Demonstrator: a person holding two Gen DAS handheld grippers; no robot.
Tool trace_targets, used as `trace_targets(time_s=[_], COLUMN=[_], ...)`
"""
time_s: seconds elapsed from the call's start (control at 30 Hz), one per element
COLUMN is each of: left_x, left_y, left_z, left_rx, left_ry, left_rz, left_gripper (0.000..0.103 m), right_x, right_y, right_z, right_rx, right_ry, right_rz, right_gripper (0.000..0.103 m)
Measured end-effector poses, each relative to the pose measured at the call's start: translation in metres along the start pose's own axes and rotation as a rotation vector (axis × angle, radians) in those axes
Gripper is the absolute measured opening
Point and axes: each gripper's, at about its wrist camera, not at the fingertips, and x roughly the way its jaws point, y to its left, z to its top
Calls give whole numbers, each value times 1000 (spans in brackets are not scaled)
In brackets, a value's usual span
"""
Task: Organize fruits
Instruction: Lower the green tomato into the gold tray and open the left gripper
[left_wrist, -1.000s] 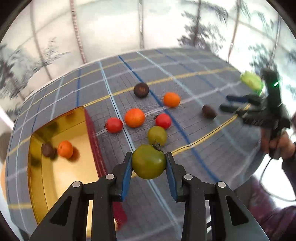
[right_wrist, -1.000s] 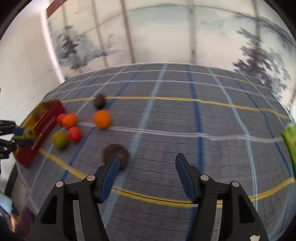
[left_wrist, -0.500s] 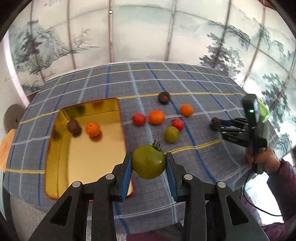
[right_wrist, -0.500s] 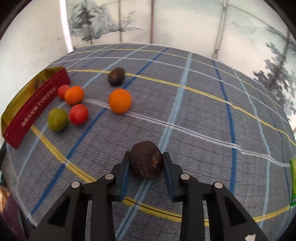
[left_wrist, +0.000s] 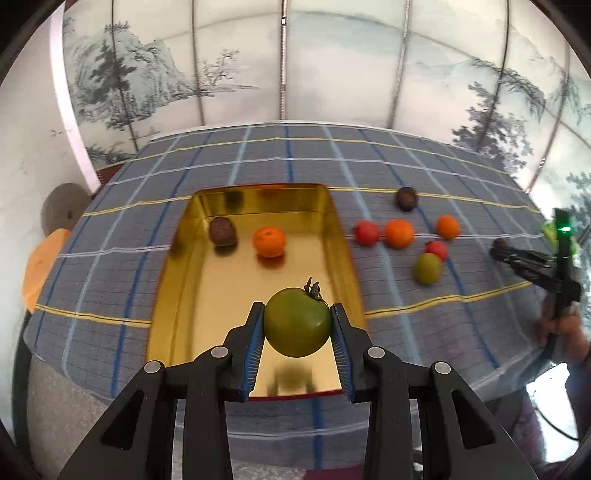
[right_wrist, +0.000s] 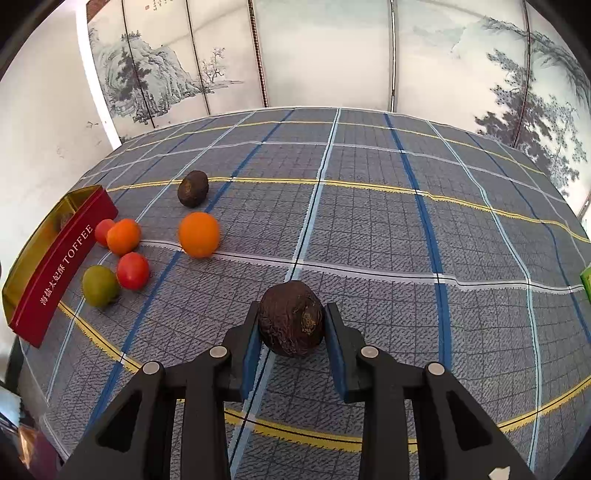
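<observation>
Both grippers pinch fruit bound for the gold tin (left_wrist: 192, 236): left gripper (left_wrist: 297, 328) holds a green tomato (left_wrist: 297, 326) above it, right gripper (right_wrist: 291, 325) clamps a wrinkled brown fruit (right_wrist: 291, 318).

Home room, painted folding screen (right_wrist: 332, 55), plaid tablecloth (right_wrist: 369, 229)

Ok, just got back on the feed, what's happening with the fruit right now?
A person is sorting fruit into the gold tin with two handheld grippers. The left gripper is clamped on a green tomato over the tin's near end, where a dark wrinkled fruit and an orange one already lie. The right gripper is shut on another dark fruit out on the checked cloth. Six fruits are left loose beside the tin.
</observation>
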Motion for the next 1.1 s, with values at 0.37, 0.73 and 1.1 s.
trace_targets(time_s=[0.37, 0.73, 1.1], left_x=[18, 44, 70], left_y=[19, 37, 42], left_z=[0, 10, 25], left_rx=[-7, 13, 50], left_ry=[-8, 8, 41], left_rz=[80, 149, 217], left_gripper=[36, 36, 37], right_x=[-3, -1, 0], right_y=[0, 3, 5], right_z=[1, 0, -1], right_rx=[6, -7, -15], right_ry=[-22, -13, -9], right_rz=[-10, -29, -35], right_gripper=[29, 29, 29])
